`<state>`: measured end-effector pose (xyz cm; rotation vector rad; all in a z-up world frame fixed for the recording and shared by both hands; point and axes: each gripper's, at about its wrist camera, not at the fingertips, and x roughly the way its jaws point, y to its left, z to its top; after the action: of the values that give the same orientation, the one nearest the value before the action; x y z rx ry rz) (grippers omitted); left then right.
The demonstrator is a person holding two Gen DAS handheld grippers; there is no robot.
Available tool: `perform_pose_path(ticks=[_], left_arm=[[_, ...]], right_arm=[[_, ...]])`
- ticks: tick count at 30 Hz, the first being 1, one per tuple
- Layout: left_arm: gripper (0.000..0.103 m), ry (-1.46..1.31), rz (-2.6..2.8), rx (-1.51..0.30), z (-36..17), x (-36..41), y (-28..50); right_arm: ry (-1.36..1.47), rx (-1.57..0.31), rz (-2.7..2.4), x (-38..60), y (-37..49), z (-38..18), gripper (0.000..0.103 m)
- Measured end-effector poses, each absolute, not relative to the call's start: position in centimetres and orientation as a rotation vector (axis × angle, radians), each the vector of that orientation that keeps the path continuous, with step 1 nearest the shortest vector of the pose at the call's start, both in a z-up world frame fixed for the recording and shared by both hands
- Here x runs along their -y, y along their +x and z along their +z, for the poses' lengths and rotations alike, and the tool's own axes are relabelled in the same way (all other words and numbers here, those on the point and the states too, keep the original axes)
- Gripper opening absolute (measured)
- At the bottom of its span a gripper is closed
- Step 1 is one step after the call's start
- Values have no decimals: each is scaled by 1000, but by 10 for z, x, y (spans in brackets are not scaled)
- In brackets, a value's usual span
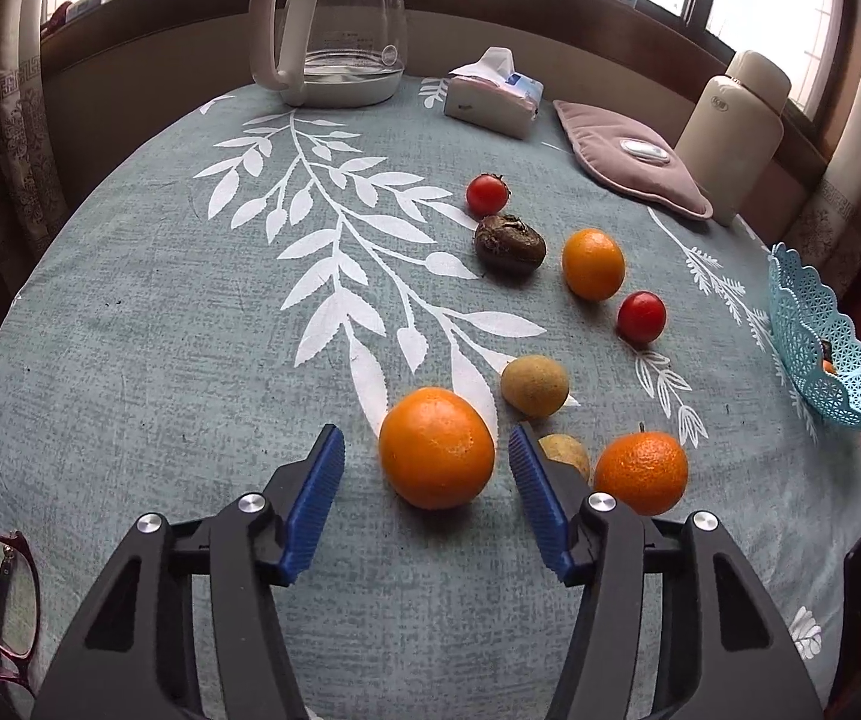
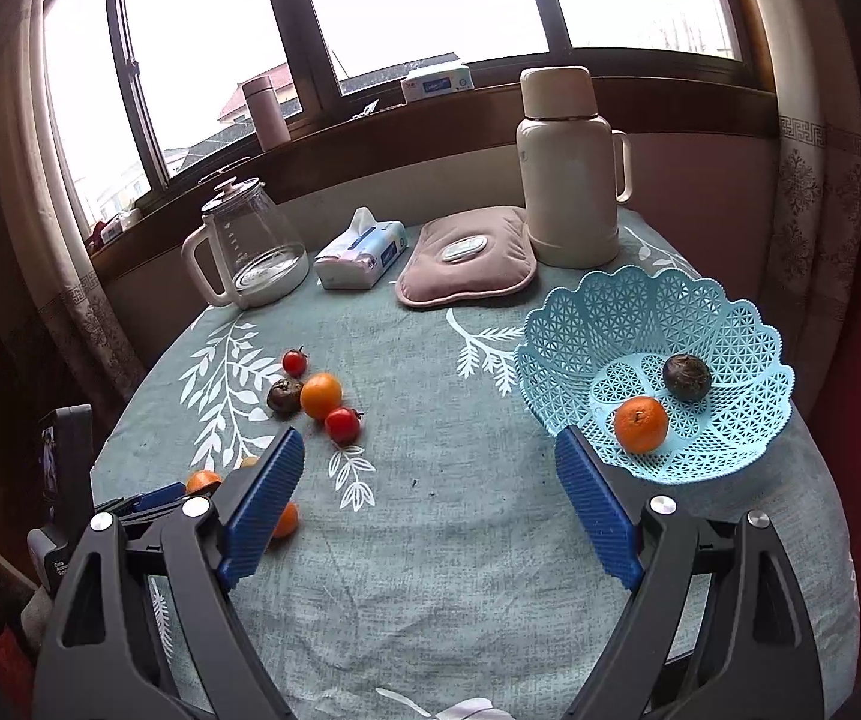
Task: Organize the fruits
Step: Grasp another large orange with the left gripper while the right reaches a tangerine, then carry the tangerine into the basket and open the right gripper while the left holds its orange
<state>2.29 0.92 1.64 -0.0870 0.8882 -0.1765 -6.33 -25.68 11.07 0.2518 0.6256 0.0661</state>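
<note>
Both the left gripper (image 1: pixel 427 468) and right gripper (image 2: pixel 430 468) were wide open, eight fruits lay on the table (image 1: pixel 160 330), and the blue basket (image 2: pixel 730 324) at two o'clock held one orange (image 2: pixel 641 424) and one dark fruit (image 2: pixel 687 377).

Bare cloth lies ahead of the right gripper (image 2: pixel 430 462), between the fruit cluster and the blue basket (image 2: pixel 748 324). Around the left gripper (image 1: pixel 427 450), the large orange (image 1: pixel 436 447) fills the gap, with 2 fruits crowding its right finger; left of it, the table (image 1: pixel 148 312) is open.
</note>
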Motion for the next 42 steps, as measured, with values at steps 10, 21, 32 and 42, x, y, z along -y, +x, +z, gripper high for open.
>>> perform_pose_path(ticks=[10,21,32,42], left_arm=[[39,-134,-208,-872,20,-20,21],[39,-158,-204,-774,54,-39,13],[39,-202,-193,-712,73,-59,5],[39,-216,-187,-704,76,-64,4]], right_arm=[[220,-725,142,220,-51,80,87],[249,-836,245,170,-23,52,87],[191,-921,268,131,4,27,78],[170,-939,273,125,12,15,41]])
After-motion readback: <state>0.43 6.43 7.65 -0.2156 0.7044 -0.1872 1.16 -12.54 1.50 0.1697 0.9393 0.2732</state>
